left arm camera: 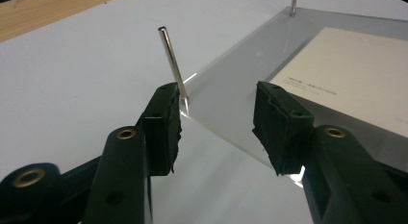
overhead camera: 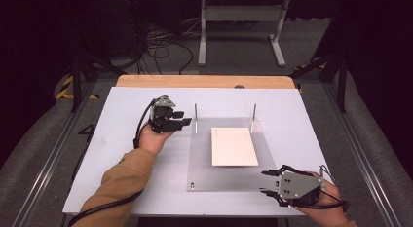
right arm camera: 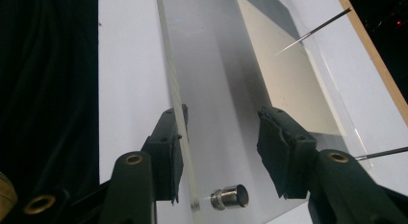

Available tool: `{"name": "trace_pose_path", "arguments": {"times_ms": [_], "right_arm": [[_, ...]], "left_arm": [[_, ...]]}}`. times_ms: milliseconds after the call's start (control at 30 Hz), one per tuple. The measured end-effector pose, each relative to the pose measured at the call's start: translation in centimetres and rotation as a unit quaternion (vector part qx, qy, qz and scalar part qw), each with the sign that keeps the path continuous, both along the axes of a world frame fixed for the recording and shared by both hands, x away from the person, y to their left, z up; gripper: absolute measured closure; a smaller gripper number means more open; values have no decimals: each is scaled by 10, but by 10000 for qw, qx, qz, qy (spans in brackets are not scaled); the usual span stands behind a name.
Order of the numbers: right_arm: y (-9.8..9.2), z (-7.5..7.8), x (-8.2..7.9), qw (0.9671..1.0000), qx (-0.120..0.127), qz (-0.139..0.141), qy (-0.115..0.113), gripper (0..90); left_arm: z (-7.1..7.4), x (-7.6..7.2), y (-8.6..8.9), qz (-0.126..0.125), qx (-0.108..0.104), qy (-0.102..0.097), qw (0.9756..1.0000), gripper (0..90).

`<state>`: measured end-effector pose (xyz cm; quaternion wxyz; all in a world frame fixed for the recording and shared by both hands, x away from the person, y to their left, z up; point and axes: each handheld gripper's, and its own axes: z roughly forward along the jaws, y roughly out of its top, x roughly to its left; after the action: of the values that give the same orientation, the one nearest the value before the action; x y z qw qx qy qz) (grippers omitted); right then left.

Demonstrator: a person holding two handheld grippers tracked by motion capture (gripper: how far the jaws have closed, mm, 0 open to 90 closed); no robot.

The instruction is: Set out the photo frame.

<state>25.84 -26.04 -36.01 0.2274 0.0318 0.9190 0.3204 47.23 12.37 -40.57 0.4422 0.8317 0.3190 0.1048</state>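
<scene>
Both tongs stand wide and empty. The left tongs (overhead camera: 179,118) hover beside the thin upright metal pin (left arm camera: 172,60) at the clear acrylic plate (overhead camera: 199,163), likely to grasp it. The right tongs (overhead camera: 267,182) straddle the plate's near corner, probably steadying it; the cream rectangular card (overhead camera: 234,146) lies on it, on the white bench (overhead camera: 126,110).

A glossy clear plastic plate (overhead camera: 229,159) with polished metal pins (left arm camera: 172,60) carries a matt paper card (overhead camera: 234,146) on a smooth white board (overhead camera: 122,115).

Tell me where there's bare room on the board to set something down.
Free: the white board left of the clear plate, and the strip behind the two pins. Crowded: the plate's near right corner by the right gripper, and the card.
</scene>
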Motion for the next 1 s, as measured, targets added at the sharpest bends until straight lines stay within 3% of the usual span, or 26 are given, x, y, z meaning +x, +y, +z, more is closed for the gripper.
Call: {"name": "trace_pose_path", "arguments": {"times_ms": [267, 367, 500, 633, 900, 1000], "right_arm": [[-2, 14, 8, 9997, 229, 49, 43, 550], [-4, 18, 12, 9993, 346, 79, 123, 551], [-7, 25, 17, 9988, 460, 78, 122, 563], [-10, 30, 23, 9978, 628, 116, 160, 570], [-16, 39, 35, 9944, 1002, 189, 284, 582], [-16, 43, 37, 9941, 1029, 208, 267, 592]], "left_arm": [[4, -26, 11, -100, -51, -240, 9996, 477], [2, -35, 19, -51, -154, -173, 9997, 471], [-1, -43, 31, 39, -46, -296, 9995, 460], [-1, -51, 38, 44, -158, -320, 9994, 446], [-1, -59, 42, -39, -249, -370, 9990, 427], [-1, -59, 43, -30, -255, -378, 9990, 423]]}}
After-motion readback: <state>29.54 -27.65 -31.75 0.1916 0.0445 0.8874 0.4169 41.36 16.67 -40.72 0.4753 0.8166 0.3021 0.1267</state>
